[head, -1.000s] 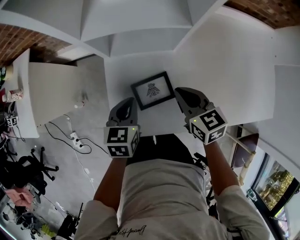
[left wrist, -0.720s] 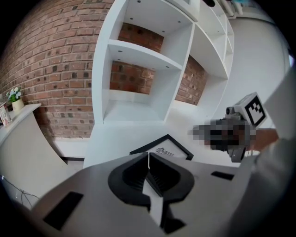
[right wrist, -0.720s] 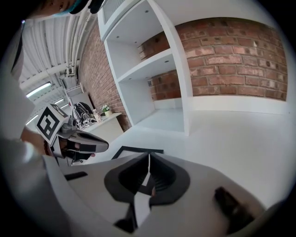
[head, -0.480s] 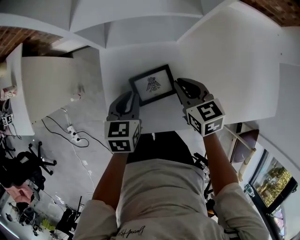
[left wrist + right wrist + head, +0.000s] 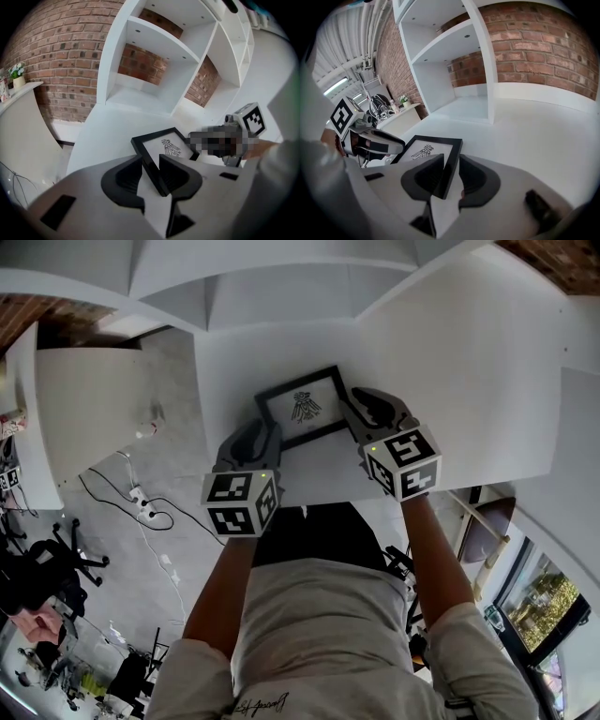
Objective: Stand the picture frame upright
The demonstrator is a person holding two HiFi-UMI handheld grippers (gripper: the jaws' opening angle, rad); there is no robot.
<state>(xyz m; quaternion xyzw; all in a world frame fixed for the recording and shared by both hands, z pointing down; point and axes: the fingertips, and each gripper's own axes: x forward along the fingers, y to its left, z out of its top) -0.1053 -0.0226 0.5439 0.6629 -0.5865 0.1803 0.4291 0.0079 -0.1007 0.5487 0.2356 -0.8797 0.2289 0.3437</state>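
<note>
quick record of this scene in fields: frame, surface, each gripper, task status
picture frame: lying flat, face up, black border, small drawing on white
surface: white table, with a white shelf unit behind
left gripper: jaws have just been opening; open, astride the frame's left edge
right gripper: jaws apart, astride the frame's right edge, no clear pinch
task status: frame not yet stood upright
</note>
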